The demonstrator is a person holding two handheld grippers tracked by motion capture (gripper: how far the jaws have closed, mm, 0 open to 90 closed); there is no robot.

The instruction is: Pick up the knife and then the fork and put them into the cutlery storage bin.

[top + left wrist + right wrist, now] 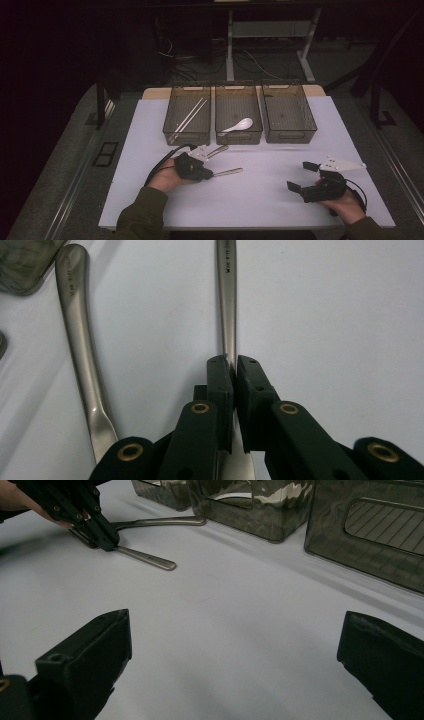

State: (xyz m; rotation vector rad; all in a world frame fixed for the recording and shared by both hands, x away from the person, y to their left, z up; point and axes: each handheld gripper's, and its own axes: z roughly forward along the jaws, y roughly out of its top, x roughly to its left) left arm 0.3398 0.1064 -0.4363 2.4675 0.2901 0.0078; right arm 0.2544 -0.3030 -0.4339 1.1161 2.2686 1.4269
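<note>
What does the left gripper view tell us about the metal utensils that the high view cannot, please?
Left gripper view alone: the left gripper has its pads pressed on a metal handle with stamped lettering. High view alone: three bins, chopsticks in one, a white spoon in the next, and the open right gripper. Both: a second handle alongside.

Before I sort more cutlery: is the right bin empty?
Looks empty: the right bin shows only bare mesh floor in the high view.
</note>
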